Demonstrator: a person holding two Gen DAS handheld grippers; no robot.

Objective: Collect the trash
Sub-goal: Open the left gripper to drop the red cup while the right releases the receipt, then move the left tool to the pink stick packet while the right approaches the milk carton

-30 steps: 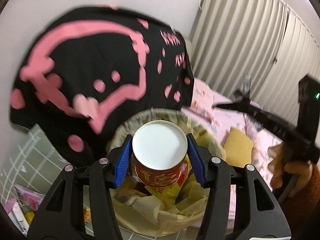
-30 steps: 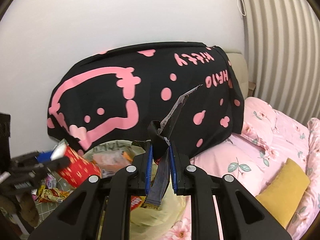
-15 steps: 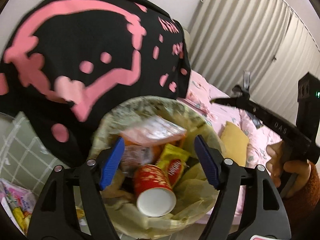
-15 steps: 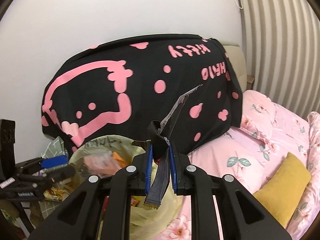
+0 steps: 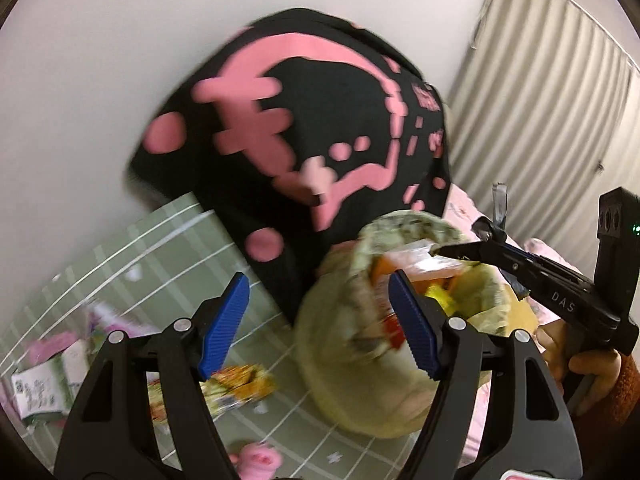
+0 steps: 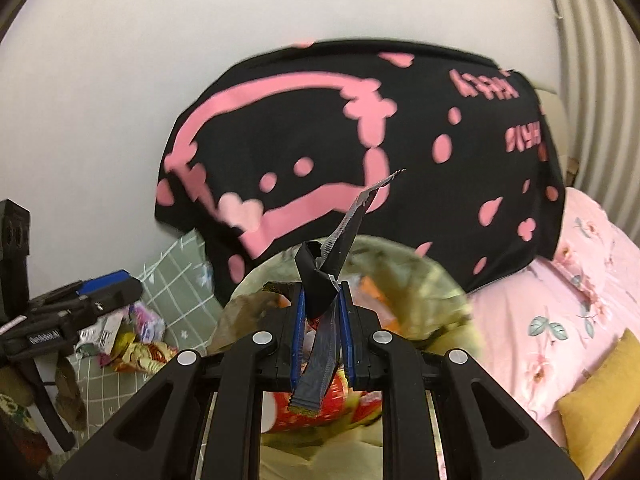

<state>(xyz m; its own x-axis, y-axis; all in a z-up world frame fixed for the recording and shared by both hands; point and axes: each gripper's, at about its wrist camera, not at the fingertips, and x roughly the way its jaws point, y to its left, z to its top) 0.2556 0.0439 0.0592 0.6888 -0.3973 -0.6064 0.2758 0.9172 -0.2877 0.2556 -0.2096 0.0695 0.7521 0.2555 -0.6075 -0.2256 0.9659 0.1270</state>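
My left gripper (image 5: 320,320) is open, and nothing sits between its blue pads (image 5: 226,320). It hangs over the green checked sheet (image 5: 160,264), just left of the yellowish trash bag (image 5: 360,352). My right gripper (image 6: 322,320) is shut on a dark wrapper strip (image 6: 320,356), which it holds above the mouth of the trash bag (image 6: 420,280). A red paper cup (image 6: 336,404) lies inside the bag among other wrappers. In the left wrist view the right gripper (image 5: 460,250) reaches over the bag's rim with the strip (image 5: 498,204) sticking up.
Loose snack wrappers (image 5: 236,384) and packets (image 5: 52,380) lie on the green sheet, with a small pink item (image 5: 256,456) nearer me. A black blanket with pink print (image 6: 360,140) leans against the wall behind the bag. A pink bedsheet (image 6: 560,300) and a yellow cushion (image 6: 600,400) lie to the right.
The left gripper opened and the red cup dropped into the bag; the gripper then swung left over the green sheet. The right gripper came closer over the bag, still holding the strip.
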